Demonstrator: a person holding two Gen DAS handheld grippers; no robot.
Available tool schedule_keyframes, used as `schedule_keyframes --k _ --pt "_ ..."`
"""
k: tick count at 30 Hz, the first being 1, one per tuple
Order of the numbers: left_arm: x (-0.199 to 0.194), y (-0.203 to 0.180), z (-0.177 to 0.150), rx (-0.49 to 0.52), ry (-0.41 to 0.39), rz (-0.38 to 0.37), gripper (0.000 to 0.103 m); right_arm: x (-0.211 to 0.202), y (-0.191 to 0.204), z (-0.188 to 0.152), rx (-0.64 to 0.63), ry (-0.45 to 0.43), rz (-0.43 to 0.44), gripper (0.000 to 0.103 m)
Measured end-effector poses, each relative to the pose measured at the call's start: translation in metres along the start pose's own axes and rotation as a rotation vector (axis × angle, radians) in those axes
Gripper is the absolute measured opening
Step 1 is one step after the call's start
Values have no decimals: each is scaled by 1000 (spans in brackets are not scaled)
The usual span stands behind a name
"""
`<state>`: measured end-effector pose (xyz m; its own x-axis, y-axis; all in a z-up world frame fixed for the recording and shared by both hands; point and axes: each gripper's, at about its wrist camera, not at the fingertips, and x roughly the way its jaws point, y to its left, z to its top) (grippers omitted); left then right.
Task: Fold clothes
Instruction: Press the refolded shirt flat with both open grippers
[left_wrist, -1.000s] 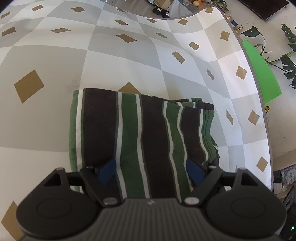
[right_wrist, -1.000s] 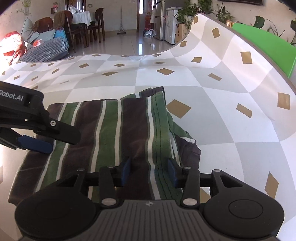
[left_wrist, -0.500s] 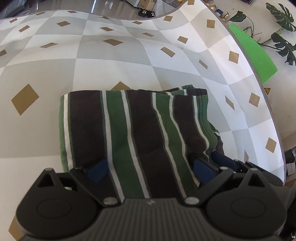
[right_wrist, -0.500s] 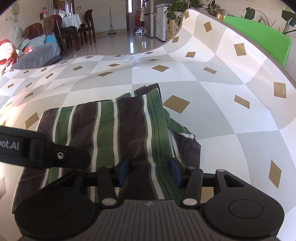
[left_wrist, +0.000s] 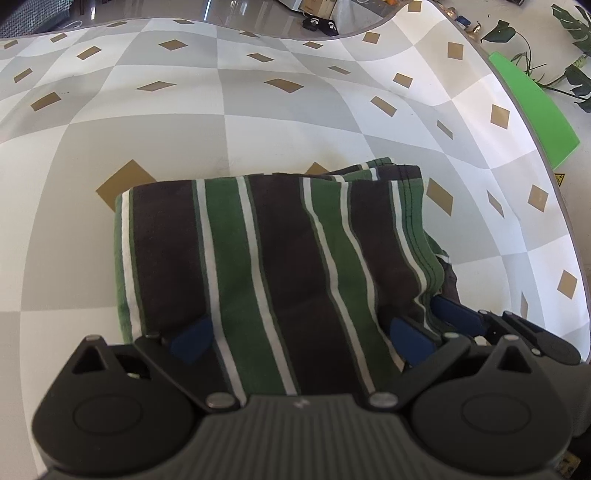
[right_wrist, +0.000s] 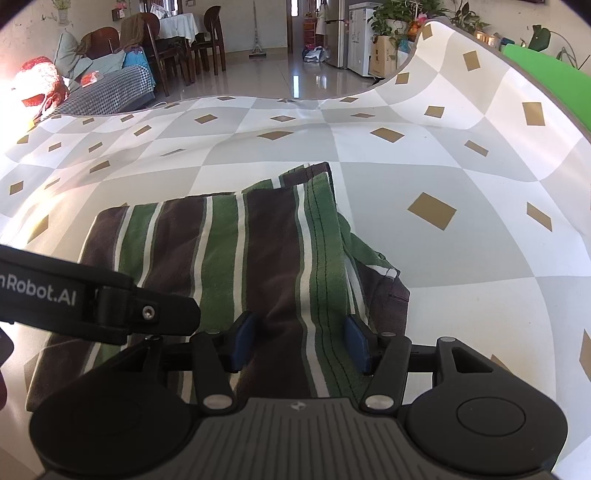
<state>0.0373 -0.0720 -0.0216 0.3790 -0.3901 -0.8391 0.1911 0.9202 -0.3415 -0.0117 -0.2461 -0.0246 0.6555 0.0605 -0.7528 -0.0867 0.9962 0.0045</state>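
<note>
1. The striped garment (left_wrist: 280, 266), in bands of dark brown, green and white, lies folded into a rough rectangle on the checked tablecloth (left_wrist: 155, 122), which is grey and white with tan diamonds.
2. The left gripper (left_wrist: 299, 338) sits low at the near edge of the garment, pointing forward across it. Its blue pads (left_wrist: 190, 339) stand wide apart, spread over most of the cloth's width and resting on or just above the top layer; nothing is pinched between them.
3. The right gripper (right_wrist: 301, 341) is at the garment's right near corner, also pointing forward along the stripes. Its fingers are parted by a narrower gap, and a strip of brown, white and green fabric runs between the pads (right_wrist: 243, 330). The cloth bunches slightly there, yet the pads seem not to press it, so the jaws read as loose rather than clamped.
4. The two tools are just beside each other: the right gripper's blue tip shows just right of the left one's right finger in the left wrist view, and the left tool's black side arm crosses the lower left of the right wrist view.
5. At the right edge, lower layers (right_wrist: 388, 280) of the garment poke out unevenly from under the top fold.
6. A green board (left_wrist: 532, 107) lies beyond the table's far right rim.
</note>
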Motion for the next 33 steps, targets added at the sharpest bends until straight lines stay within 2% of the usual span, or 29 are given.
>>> schedule_keyframes --k 4,9,13,19,26,33 --pt "-4 21 11 -50 34 33 103 6 21 9 -34 49 47 57" --pt "-7 42 20 -61 57 106 103 14 46 20 -83 122 110 61" --pt "-9 51 23 -75 60 114 103 21 57 34 -142 218 144 64" --pt "-12 62 28 -126 80 83 103 36 59 54 -201 348 189 67" --pt "-13 70 29 -186 72 63 103 40 69 53 -246 329 183 76" --pt "-10 66 30 -168 59 90 103 44 69 56 -281 306 205 77"
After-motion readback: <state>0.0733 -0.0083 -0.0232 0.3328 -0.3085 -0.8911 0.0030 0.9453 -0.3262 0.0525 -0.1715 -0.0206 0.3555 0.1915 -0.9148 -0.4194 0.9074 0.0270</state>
